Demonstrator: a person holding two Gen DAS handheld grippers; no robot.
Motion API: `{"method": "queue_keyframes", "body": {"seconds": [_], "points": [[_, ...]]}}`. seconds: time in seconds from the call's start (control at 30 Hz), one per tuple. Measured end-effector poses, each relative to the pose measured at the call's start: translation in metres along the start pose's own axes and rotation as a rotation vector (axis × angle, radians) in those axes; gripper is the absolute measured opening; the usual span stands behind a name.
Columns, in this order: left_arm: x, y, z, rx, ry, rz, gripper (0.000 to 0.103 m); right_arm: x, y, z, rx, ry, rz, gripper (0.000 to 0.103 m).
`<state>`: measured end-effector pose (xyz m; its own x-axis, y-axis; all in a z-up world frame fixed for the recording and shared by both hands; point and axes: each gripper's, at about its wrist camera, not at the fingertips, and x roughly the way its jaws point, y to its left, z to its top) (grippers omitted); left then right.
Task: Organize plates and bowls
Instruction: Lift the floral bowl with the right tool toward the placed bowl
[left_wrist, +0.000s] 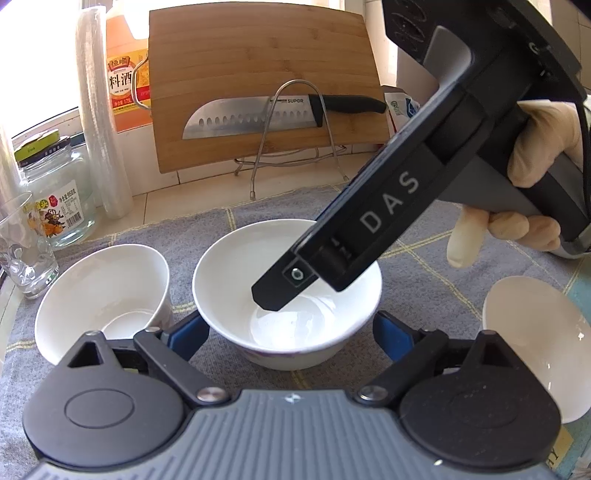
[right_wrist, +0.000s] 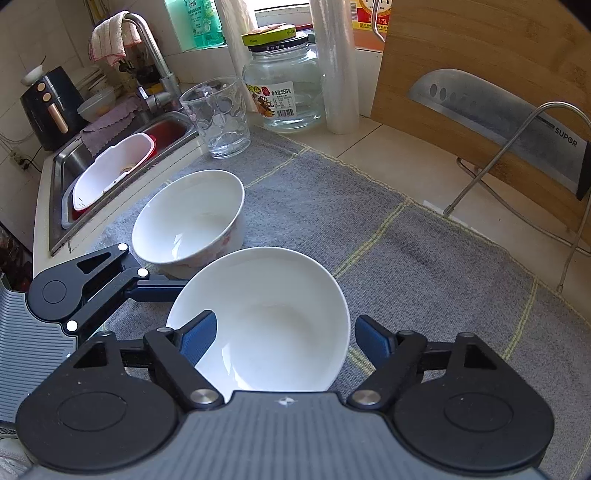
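Note:
Three white bowls sit on a grey cloth (left_wrist: 258, 214). In the left wrist view a middle bowl (left_wrist: 236, 295) lies between my left gripper's (left_wrist: 290, 332) open blue fingers, which flank its base. Another bowl (left_wrist: 99, 295) is to its left, a third (left_wrist: 532, 339) at the right edge. My right gripper reaches down from the upper right, one finger (left_wrist: 284, 288) inside the middle bowl. In the right wrist view the same bowl (right_wrist: 266, 317) sits between my right gripper's (right_wrist: 284, 341) open fingers, one finger (right_wrist: 199, 339) inside the rim, one (right_wrist: 373, 339) outside. The left bowl (right_wrist: 188, 218) is behind.
A bamboo cutting board (left_wrist: 258, 66) with a knife (left_wrist: 251, 118) leans on a wire rack at the back. A drinking glass (right_wrist: 218, 114), a glass jar (right_wrist: 284, 85) and a roll of plastic cups (left_wrist: 103, 110) stand at the left. A sink (right_wrist: 110, 166) holds a white tub.

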<state>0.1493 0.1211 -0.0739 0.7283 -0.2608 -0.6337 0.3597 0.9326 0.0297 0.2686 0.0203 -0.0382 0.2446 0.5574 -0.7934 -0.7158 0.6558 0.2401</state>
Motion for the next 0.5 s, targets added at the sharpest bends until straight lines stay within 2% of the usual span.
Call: {"method": "queue_keyframes", "body": {"seconds": [0.13,0.5], "points": [[0.0011,0.0013,0.0003,-0.004,0.004,0.004,0.09,0.0017,0.0002,0.0004,0.001,0.002,0.009,0.079],[0.0005,0.0021,0.0016,-0.003,0.017,-0.005,0.09,-0.003,0.0024,0.0002,0.007,0.007,0.017,0.078]]}}
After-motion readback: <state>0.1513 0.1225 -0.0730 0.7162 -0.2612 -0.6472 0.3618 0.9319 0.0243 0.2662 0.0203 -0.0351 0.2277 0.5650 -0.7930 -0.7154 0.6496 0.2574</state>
